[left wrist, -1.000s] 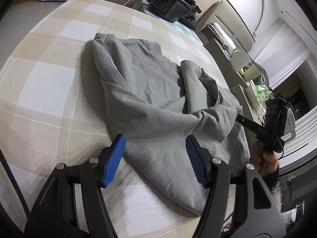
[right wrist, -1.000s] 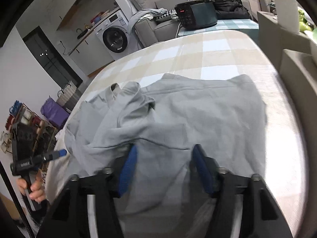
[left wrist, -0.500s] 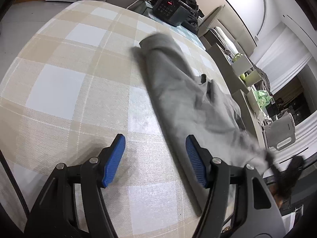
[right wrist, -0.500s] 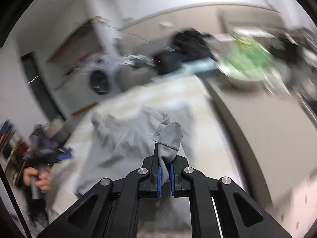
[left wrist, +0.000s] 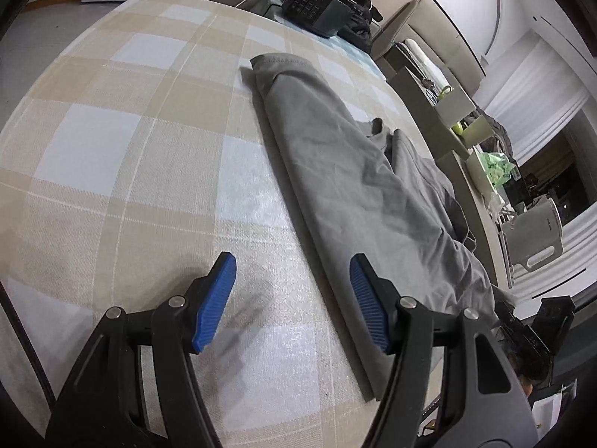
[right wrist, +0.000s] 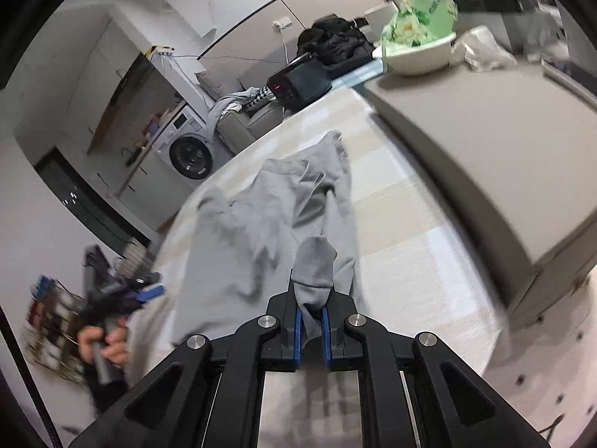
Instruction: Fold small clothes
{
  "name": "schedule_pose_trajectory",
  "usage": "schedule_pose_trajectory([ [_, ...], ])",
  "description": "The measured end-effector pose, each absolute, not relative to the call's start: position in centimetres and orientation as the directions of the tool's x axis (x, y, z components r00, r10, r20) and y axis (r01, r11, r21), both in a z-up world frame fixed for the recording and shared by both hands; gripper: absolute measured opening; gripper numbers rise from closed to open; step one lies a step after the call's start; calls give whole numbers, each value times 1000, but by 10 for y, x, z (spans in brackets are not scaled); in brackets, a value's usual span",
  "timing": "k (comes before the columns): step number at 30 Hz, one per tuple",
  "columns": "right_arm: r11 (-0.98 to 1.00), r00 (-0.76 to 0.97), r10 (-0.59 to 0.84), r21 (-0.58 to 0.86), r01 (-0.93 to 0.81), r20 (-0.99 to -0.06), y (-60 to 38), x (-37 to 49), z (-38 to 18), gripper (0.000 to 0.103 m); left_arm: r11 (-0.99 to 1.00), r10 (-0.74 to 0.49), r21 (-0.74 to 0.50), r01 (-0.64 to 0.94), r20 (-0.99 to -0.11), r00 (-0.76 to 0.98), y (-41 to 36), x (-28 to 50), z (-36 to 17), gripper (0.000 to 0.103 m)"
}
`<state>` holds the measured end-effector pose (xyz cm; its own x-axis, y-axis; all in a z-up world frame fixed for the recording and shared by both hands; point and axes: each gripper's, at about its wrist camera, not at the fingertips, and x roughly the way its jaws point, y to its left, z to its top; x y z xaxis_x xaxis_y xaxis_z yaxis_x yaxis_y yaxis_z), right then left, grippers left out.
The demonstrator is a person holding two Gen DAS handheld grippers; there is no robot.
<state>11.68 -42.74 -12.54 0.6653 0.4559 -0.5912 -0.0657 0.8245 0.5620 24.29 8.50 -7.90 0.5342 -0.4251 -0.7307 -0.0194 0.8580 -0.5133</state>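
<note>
Jaws of the right gripper [right wrist: 312, 321] are clamped on a bunched fold of the grey cotton garment [left wrist: 354, 186], which sticks up between the blue pads. From that pinched corner the cloth trails away across the beige-and-white checked table [left wrist: 112, 142], lying in a long, narrow, rumpled band with a stitched hem at its far end. Jaws of the left gripper [left wrist: 291, 308] stand wide apart and hold nothing; one blue-padded finger sits over bare tablecloth, the other just over the near edge of the garment. Beyond the far end of the table rests a black box with a red lit display [left wrist: 317, 5], and behind it a white front-loading washing machine [right wrist: 188, 149].
</note>
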Motion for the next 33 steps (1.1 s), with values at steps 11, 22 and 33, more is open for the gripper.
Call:
schedule_pose_trajectory([
  [11, 857, 661, 391, 515, -8, -641, -426, 121, -134, 8, 900, -388, -188, 394, -756, 526, -25, 160, -47, 64],
  [22, 847, 669, 416, 530, -39, -616, -420, 120, -128, 8, 877, -242, 85, 473, -772, 587, -80, 136, -70, 64],
  [33, 767, 675, 510, 637, -76, -533, -427, 123, -117, 8, 860, -170, 182, 477, -779, 603, -107, 152, -89, 57],
])
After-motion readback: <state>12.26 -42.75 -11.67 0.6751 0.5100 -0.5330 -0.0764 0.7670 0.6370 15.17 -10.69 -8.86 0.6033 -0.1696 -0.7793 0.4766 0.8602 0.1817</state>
